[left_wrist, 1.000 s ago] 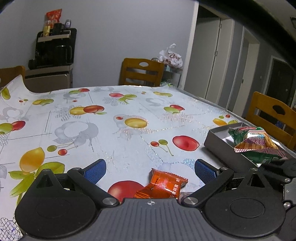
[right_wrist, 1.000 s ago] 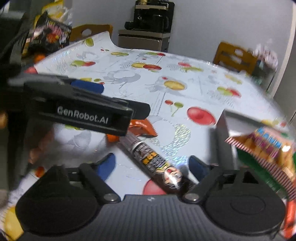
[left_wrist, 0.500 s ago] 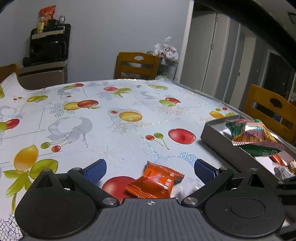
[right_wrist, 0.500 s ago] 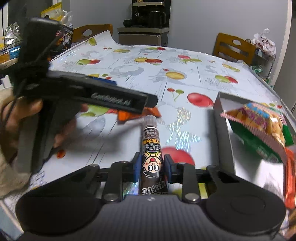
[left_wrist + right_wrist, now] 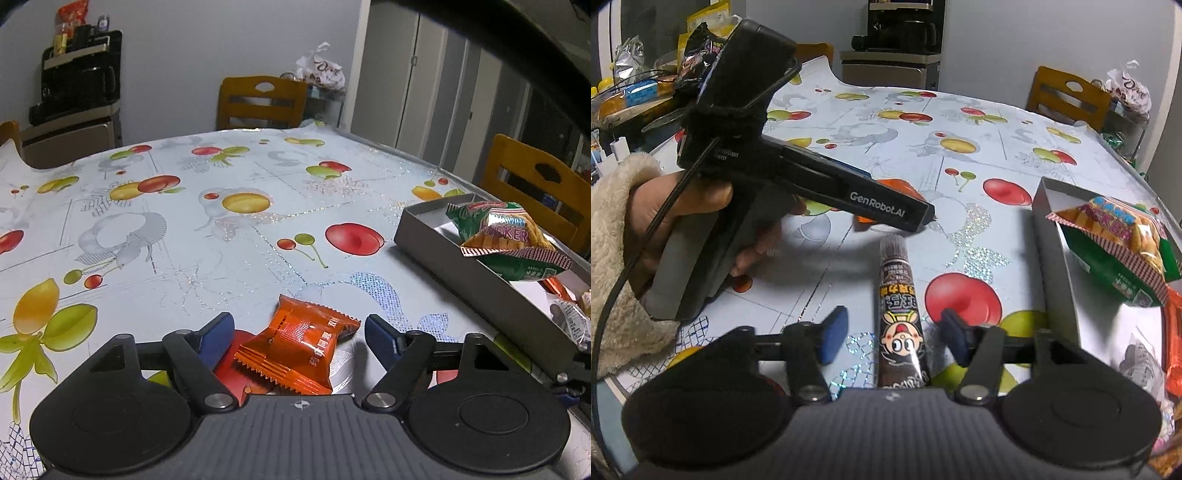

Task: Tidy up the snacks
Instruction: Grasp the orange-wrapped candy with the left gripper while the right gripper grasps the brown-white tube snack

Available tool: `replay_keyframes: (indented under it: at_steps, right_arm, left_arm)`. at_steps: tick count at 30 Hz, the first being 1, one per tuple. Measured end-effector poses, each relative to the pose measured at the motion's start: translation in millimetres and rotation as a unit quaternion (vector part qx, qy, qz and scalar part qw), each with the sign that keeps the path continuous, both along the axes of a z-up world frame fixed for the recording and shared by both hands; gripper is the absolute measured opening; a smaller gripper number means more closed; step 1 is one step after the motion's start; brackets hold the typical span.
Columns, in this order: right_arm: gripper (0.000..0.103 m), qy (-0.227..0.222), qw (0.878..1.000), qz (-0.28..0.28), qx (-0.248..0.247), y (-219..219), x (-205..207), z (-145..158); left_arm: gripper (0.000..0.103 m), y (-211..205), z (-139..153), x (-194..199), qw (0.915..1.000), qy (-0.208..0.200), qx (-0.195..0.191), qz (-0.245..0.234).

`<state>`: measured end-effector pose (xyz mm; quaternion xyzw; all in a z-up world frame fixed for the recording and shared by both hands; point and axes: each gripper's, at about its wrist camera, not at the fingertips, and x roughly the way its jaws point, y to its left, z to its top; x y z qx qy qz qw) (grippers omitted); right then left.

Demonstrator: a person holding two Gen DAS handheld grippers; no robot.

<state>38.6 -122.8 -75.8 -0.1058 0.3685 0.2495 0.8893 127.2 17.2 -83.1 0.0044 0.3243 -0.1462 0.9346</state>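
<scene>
An orange snack packet (image 5: 299, 345) lies on the fruit-print tablecloth between the open fingers of my left gripper (image 5: 299, 332); no pad touches it. A brown tube snack with a cartoon face (image 5: 899, 317) lies on the table between the fingers of my right gripper (image 5: 892, 332), which is open with gaps on both sides. The grey box (image 5: 476, 280) at the right holds a green cracker bag (image 5: 506, 240) and other wrapped snacks. The box (image 5: 1052, 236) and the bag (image 5: 1123, 243) also show in the right wrist view.
The left gripper's body and the hand holding it (image 5: 746, 192) fill the left of the right wrist view. Wooden chairs (image 5: 262, 101) stand at the far and right table edges. Snack bags (image 5: 698, 48) are piled beyond the far left corner.
My right gripper closed on the tube snack half a second ago and has now opened; the tube lies on the table. My left gripper has come closer around the orange packet.
</scene>
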Motion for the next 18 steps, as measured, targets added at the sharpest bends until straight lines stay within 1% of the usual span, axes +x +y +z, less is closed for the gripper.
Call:
replay_keyframes:
  at_steps: [4, 9, 10, 13, 16, 17, 18]
  right_arm:
    - [0.064, -0.006, 1.000, 0.001, 0.001, 5, 4, -2]
    - [0.064, 0.001, 1.000, -0.011, 0.010, 8, 11, -3]
    - [0.064, -0.001, 1.000, -0.012, 0.010, 9, 11, -4]
    - [0.064, -0.011, 1.000, -0.011, 0.005, 10, 8, -5]
    - [0.064, -0.012, 1.000, -0.016, 0.011, 9, 6, -6]
    - [0.063, -0.012, 1.000, -0.022, 0.016, 9, 5, -7]
    - [0.060, -0.015, 0.999, -0.025, 0.017, 8, 3, -7]
  left_arm:
    - [0.074, -4, 0, -2, 0.9998, -0.001, 0.015, -0.011]
    - [0.058, -3, 0, -3, 0.9998, -0.004, 0.012, -0.014]
    - [0.053, -2, 0, -3, 0.9999, -0.005, 0.010, -0.012]
    - [0.052, -2, 1, -2, 0.9999, -0.006, 0.009, -0.013]
    - [0.051, -3, 1, -3, 0.9998, -0.007, 0.011, -0.017]
    - [0.050, -3, 1, -4, 0.9997, -0.008, 0.011, -0.019]
    - [0.049, -4, 1, -4, 0.9997, -0.008, 0.012, -0.019]
